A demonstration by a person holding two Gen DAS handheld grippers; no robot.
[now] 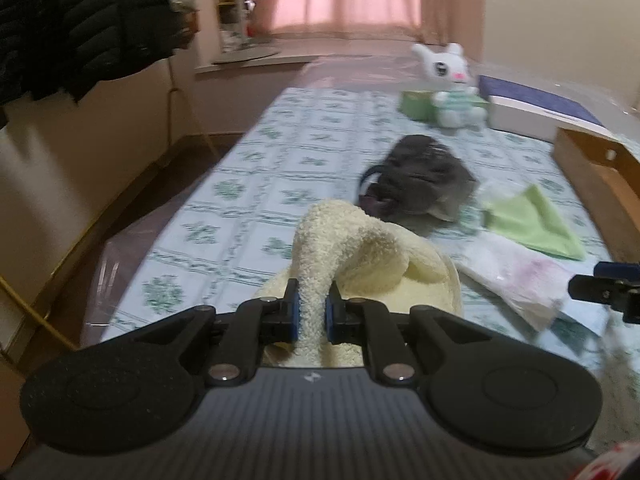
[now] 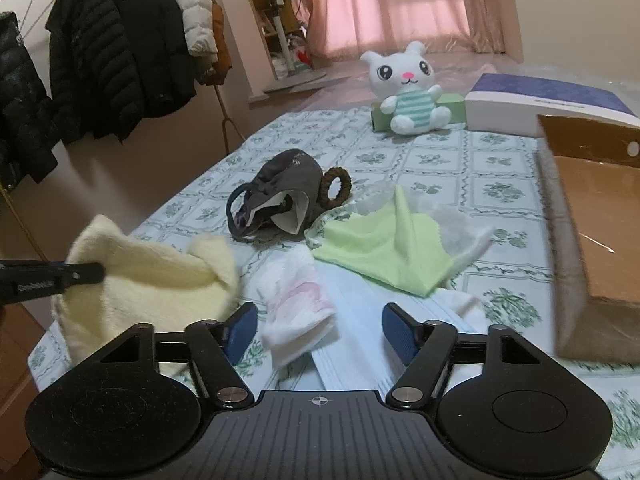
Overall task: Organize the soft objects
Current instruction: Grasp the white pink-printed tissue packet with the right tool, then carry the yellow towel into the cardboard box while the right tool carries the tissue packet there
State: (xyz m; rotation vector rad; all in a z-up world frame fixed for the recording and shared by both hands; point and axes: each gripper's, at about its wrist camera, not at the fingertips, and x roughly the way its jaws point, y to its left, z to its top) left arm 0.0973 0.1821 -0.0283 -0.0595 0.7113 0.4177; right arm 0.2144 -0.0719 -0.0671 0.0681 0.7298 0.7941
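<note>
My left gripper [image 1: 312, 312] is shut on a cream fluffy towel [image 1: 352, 256] and holds a fold of it up off the table; the towel also shows in the right wrist view [image 2: 152, 276]. My right gripper [image 2: 318, 330] is open and empty above a white and pink cloth [image 2: 298, 308]. A light green cloth [image 2: 384, 244] lies just beyond it. A dark grey garment [image 2: 280, 192] with a brown hair tie [image 2: 336, 186] lies mid-table. A white plush bunny [image 2: 408, 92] sits at the far end.
An open cardboard box [image 2: 592, 216] stands at the right. A white and purple box [image 2: 548, 104] and a green box [image 2: 452, 106] sit by the bunny. Dark jackets [image 2: 100, 48] hang on a rack to the left. The table [image 2: 460, 160] has a floral cover.
</note>
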